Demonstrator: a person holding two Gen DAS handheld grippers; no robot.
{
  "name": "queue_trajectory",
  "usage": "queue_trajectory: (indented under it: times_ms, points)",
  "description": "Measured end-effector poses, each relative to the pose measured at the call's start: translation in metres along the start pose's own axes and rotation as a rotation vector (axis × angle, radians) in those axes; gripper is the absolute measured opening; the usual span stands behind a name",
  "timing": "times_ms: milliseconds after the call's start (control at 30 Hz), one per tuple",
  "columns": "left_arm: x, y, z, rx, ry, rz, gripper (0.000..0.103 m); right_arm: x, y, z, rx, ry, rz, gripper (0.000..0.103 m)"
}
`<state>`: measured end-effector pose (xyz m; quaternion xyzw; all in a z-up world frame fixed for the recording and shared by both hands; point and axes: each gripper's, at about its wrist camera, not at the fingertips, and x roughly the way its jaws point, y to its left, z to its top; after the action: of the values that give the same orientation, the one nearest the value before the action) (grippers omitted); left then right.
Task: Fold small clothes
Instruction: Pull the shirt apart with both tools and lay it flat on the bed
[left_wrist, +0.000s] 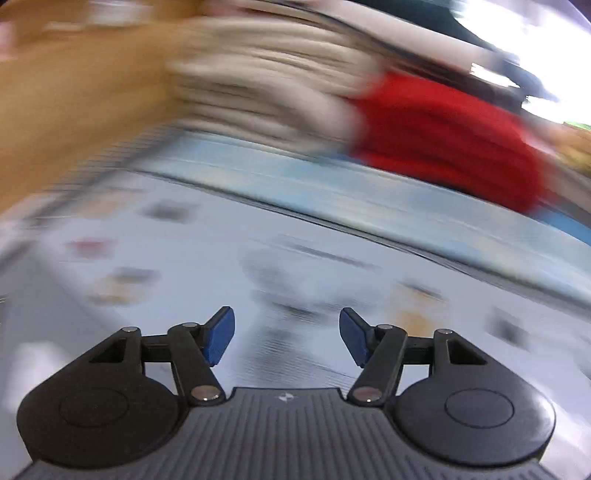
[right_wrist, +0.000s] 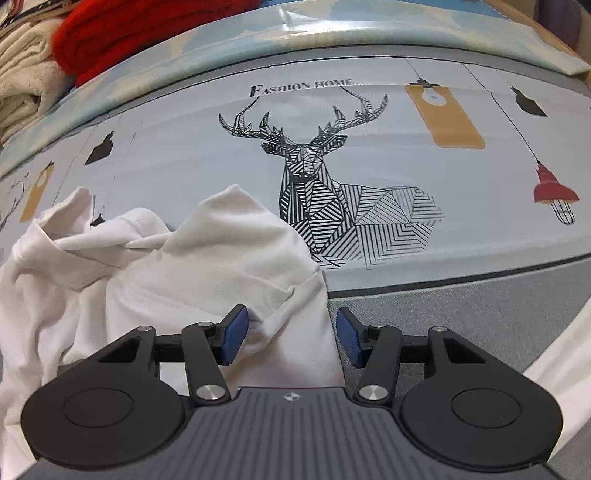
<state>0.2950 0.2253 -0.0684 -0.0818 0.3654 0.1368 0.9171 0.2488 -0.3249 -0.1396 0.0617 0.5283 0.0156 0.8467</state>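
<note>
A crumpled white garment (right_wrist: 207, 266) lies on the printed tablecloth (right_wrist: 424, 229) at the lower left of the right wrist view. My right gripper (right_wrist: 291, 332) points down at it, its blue pads (right_wrist: 234, 334) apart, with a fold of the white cloth lying between them; I see no pad pressing on it. The left wrist view is heavily blurred. In it my left gripper (left_wrist: 286, 336) stands open over the bare tablecloth (left_wrist: 332, 266) with nothing between its fingers. The white garment is not in that view.
A red garment (right_wrist: 122, 33) (left_wrist: 443, 136) and a stack of cream clothes (right_wrist: 26, 74) (left_wrist: 258, 85) sit at the far edge of the cloth. A deer print (right_wrist: 317, 177) marks the cloth's middle. Grey fabric (right_wrist: 461, 314) borders the near side. A brown surface (left_wrist: 74, 92) shows at the left.
</note>
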Motion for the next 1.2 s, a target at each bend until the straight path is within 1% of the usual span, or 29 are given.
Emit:
queue_trajectory:
  times_ms: [67,100,133,200,267,333,400,467,500,533,567,600,667,733,767,800,833,900,933,967,1000,1033,1067,1100,1133,1167,1200]
  points:
    - [0.017,-0.036,-0.016,0.084,0.081,-0.164,0.064,0.001,0.002,0.001,-0.015,-0.006,0.007,0.036]
    - [0.025,-0.051,-0.024,0.120,0.112,-0.222,0.064,0.001,0.003,0.002,-0.023,-0.003,0.011,0.031]
    - [0.034,-0.068,-0.032,0.164,0.142,-0.278,0.064,0.001,0.005,0.003,-0.033,-0.001,0.012,0.029]
    - [0.048,-0.091,-0.047,0.252,0.173,-0.347,0.064,0.002,0.008,0.004,-0.058,0.005,0.006,0.023]
    - [0.062,-0.110,-0.056,0.291,0.174,-0.362,0.065,0.002,0.010,0.006,-0.070,0.008,0.002,0.020]
    - [0.075,-0.121,-0.058,0.286,0.193,-0.372,0.065,0.001,0.009,0.007,-0.069,0.009,0.005,0.017]
    - [0.089,-0.129,-0.061,0.280,0.232,-0.399,0.065,0.001,0.006,0.007,-0.071,0.013,0.011,0.014]
    - [0.100,-0.141,-0.068,0.320,0.284,-0.424,0.064,0.000,0.005,0.008,-0.077,0.015,0.012,0.011]
    - [0.100,-0.146,-0.070,0.367,0.277,-0.422,0.063,0.001,0.004,0.008,-0.077,0.017,0.016,0.010]
    - [0.098,-0.149,-0.071,0.425,0.253,-0.420,0.041,0.001,0.003,0.009,-0.075,0.020,0.022,0.010]
    - [0.098,-0.151,-0.071,0.468,0.251,-0.430,0.017,0.001,0.002,0.010,-0.079,0.026,0.029,0.008]
    - [0.099,-0.150,-0.067,0.482,0.275,-0.450,0.004,0.001,0.001,0.011,-0.092,0.031,0.032,0.007]
    - [0.097,-0.144,-0.059,0.489,0.257,-0.440,0.003,-0.001,-0.003,0.018,-0.115,0.035,0.039,0.005]
    - [0.098,-0.137,-0.048,0.495,0.210,-0.370,0.003,-0.006,-0.010,0.029,-0.112,0.022,0.028,0.004]
    - [0.099,-0.129,-0.039,0.461,0.184,-0.326,0.003,-0.009,-0.014,0.035,-0.095,-0.002,0.012,0.004]
    - [0.100,-0.122,-0.032,0.413,0.153,-0.300,0.002,-0.014,-0.020,0.043,-0.071,-0.033,-0.011,0.004]
    - [0.101,-0.118,-0.026,0.377,0.111,-0.272,0.002,-0.018,-0.024,0.051,-0.047,-0.078,-0.040,0.004]
    - [0.101,-0.119,-0.023,0.368,0.036,-0.194,0.003,-0.027,-0.022,0.066,-0.039,-0.205,-0.051,0.004]
    - [0.103,-0.121,-0.024,0.370,0.021,-0.169,0.004,-0.029,-0.016,0.070,-0.065,-0.273,-0.048,0.004]
    - [0.105,-0.122,-0.025,0.364,0.033,-0.158,0.005,-0.029,-0.004,0.073,-0.119,-0.326,-0.048,0.006]
    - [0.109,-0.122,-0.026,0.357,0.069,-0.152,0.006,-0.024,0.005,0.074,-0.155,-0.332,-0.071,0.007]
    - [0.111,-0.122,-0.026,0.356,0.092,-0.145,0.007,-0.016,0.012,0.075,-0.171,-0.306,-0.113,0.009]
    - [0.108,-0.123,-0.026,0.357,0.084,-0.131,0.009,-0.009,0.016,0.076,-0.171,-0.272,-0.149,0.014]
    - [0.102,-0.121,-0.024,0.356,0.057,-0.111,0.015,-0.007,0.015,0.074,-0.160,-0.258,-0.165,0.014]
    - [0.096,-0.120,-0.021,0.352,0.038,-0.102,0.016,-0.009,0.010,0.072,-0.145,-0.263,-0.158,0.014]
    - [0.090,-0.120,-0.020,0.343,0.029,-0.117,0.016,-0.013,0.003,0.071,-0.118,-0.272,-0.152,0.014]
    - [0.084,-0.121,-0.020,0.338,0.034,-0.148,0.016,-0.020,-0.008,0.070,-0.078,-0.285,-0.151,0.014]
